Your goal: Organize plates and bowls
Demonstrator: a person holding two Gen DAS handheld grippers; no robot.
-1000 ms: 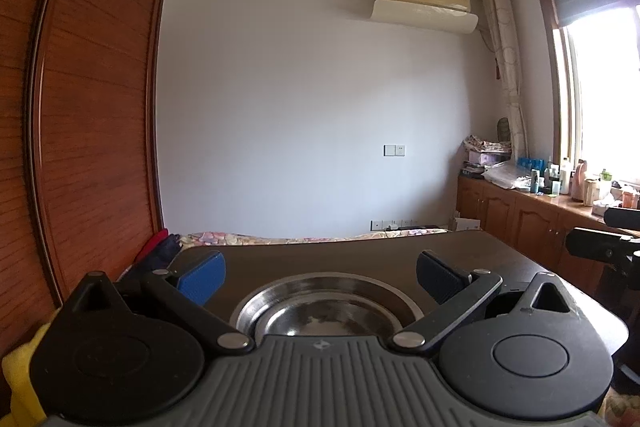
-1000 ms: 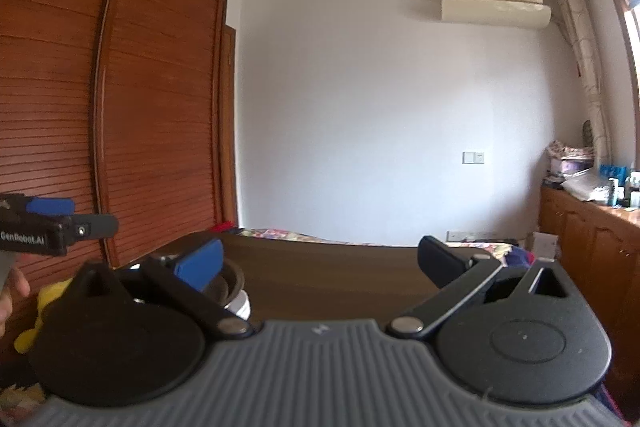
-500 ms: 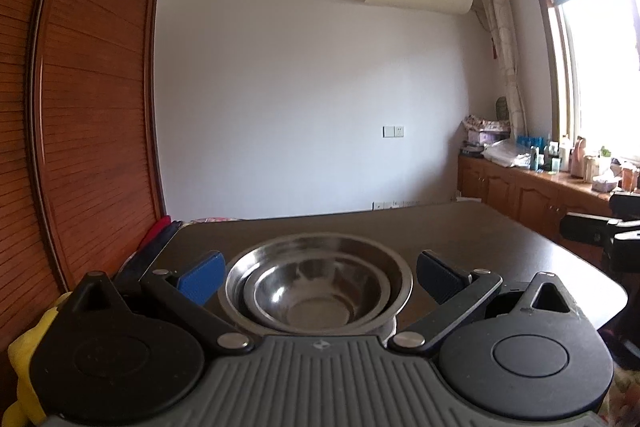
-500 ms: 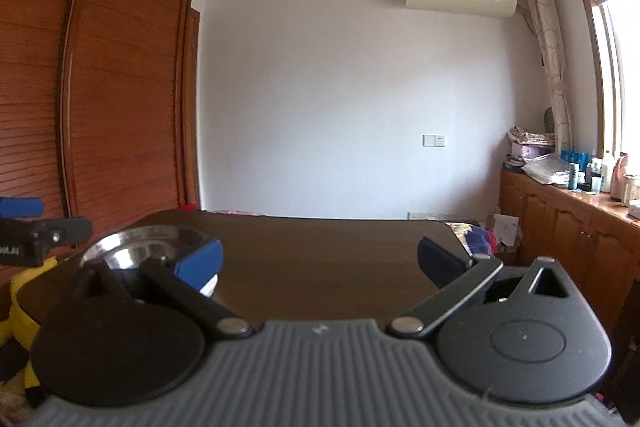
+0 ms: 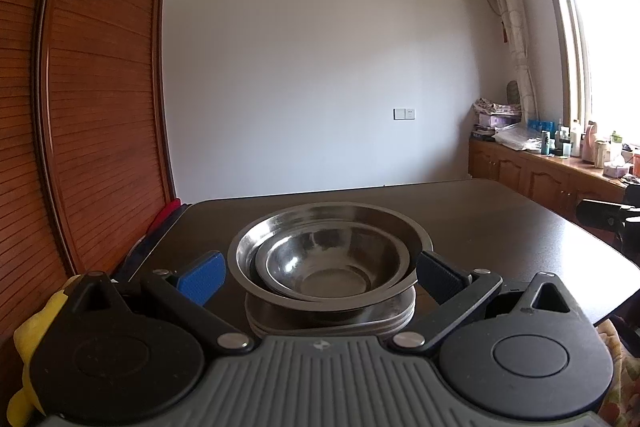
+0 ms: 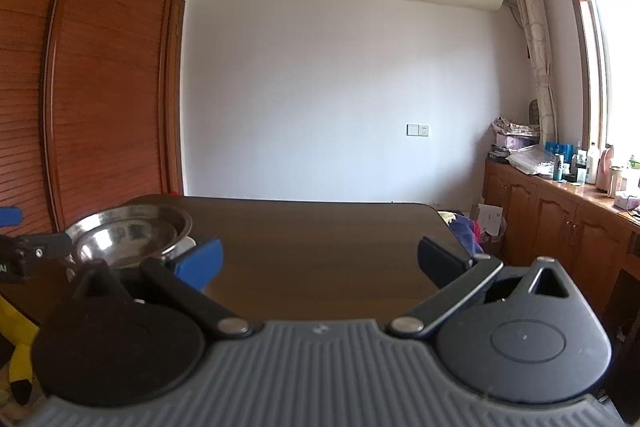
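We start with the dark wooden table [image 5: 500,211], which fills the lower half of both views and carries everything the task concerns; beyond it stand a louvred wardrobe [image 5: 92,115] to the left and a low cabinet [image 5: 532,175] crowded with bottles under the window. On the table, near its left side, we see the stack: a large steel bowl [image 5: 360,223] with a smaller steel bowl [image 5: 320,259] nested inside it, both sitting on what look to us like a few plates [image 5: 332,319] piled flat underneath. We judge the nesting deliberate, since bowls set small into large on a flat base take the least room and are unlikely to slide. Our left gripper [image 5: 320,273] hovers low in front of this stack, its fingers spread wide with a pad to either side of the large bowl and touching neither wall, so it grips nothing. That straddling pose suggests to us either a release just made or a grasp about to begin; we cannot tell which. Our right gripper [image 6: 320,261] sits further right over bare tabletop, also spread wide and empty, with the stack off to its left, and only part of the other tool shows at the edge of each view.
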